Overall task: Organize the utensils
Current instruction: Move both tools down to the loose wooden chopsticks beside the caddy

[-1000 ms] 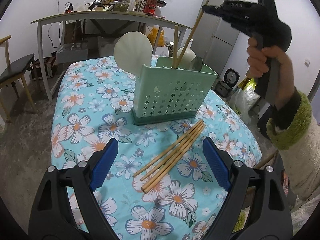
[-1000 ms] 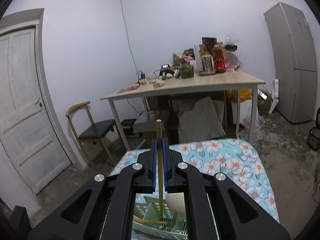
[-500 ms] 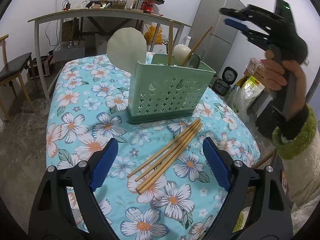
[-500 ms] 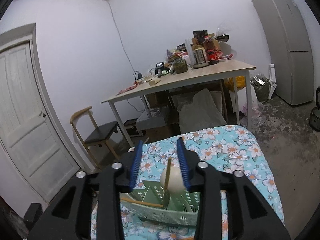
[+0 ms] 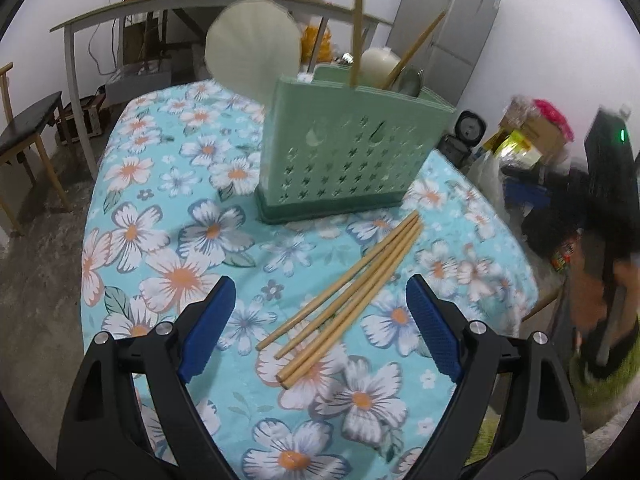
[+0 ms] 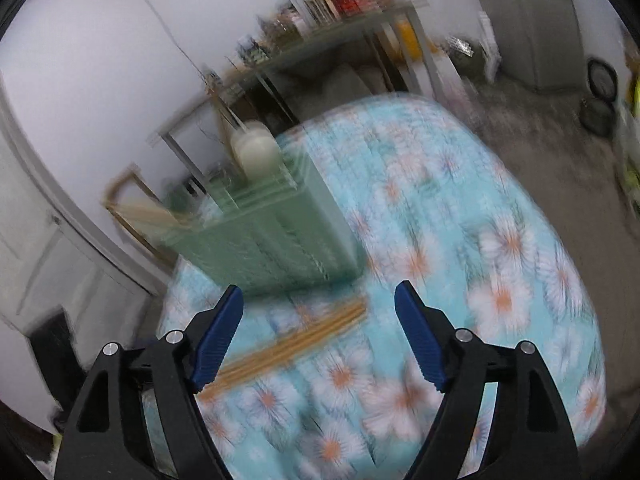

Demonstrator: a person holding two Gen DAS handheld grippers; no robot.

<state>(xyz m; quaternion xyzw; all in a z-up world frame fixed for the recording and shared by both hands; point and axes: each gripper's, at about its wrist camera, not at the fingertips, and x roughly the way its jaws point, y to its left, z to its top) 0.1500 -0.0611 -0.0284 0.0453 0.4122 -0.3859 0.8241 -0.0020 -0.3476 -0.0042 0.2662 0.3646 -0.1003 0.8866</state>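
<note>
L gripper (image 5: 316, 320) wide apart, nothing gripped; 4 loose bamboo chopsticks (image 5: 344, 304) lie on the floral tablecloth (image 5: 168, 240) just ahead, between its blue pads (image 5: 206, 326). Green perforated utensil holder (image 5: 348, 152) stands beyond them, w/ 2 chopsticks (image 5: 356, 32), white spoons & a scallop-shaped plate inside. R gripper (image 6: 318, 334) jaws have just been opening, now released & empty; view blurred, loose sticks below-left of its tips, holder further ahead-left.
</note>
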